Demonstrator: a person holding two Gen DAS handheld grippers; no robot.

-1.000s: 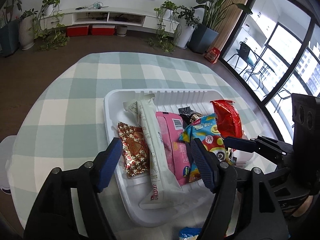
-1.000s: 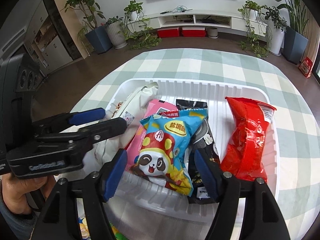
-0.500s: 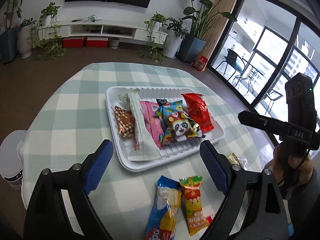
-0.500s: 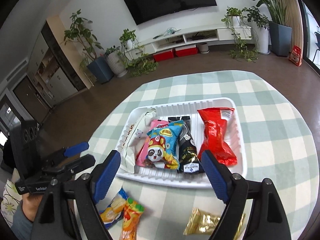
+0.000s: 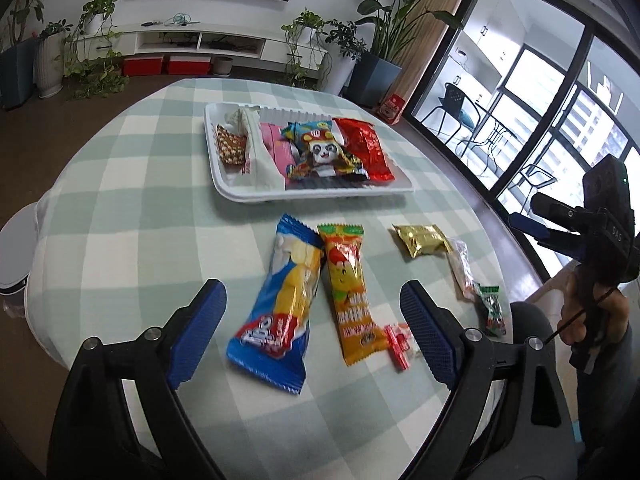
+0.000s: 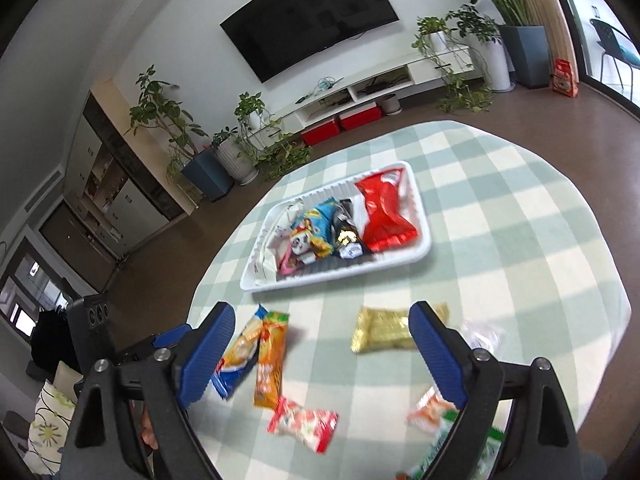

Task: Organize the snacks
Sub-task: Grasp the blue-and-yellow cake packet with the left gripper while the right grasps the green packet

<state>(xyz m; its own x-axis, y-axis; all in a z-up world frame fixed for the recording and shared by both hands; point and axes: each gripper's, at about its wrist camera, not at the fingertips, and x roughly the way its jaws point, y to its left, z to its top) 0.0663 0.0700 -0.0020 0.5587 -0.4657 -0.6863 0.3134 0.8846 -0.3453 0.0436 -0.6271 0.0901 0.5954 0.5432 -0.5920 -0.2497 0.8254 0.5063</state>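
- Left tongs [image 5: 312, 330]: ribbed blue pads spread wide, holding nothing, above a glossy blue wrapper [image 5: 280, 312] lettered "Tipo" and an orange packet [image 5: 350, 292] touching it.
- Right tongs [image 6: 320, 354]: also spread apart and unloaded, over a crinkled gold foil pack [image 6: 382, 330].
- White ribbed plastic tray [image 5: 224, 184] farther back on the checked table [image 5: 120, 216], carrying a panda-print bag [image 5: 320, 152] and one red pouch [image 5: 366, 150] among other packs.

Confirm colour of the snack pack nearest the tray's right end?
Gold foil pack, clearest in left wrist view.
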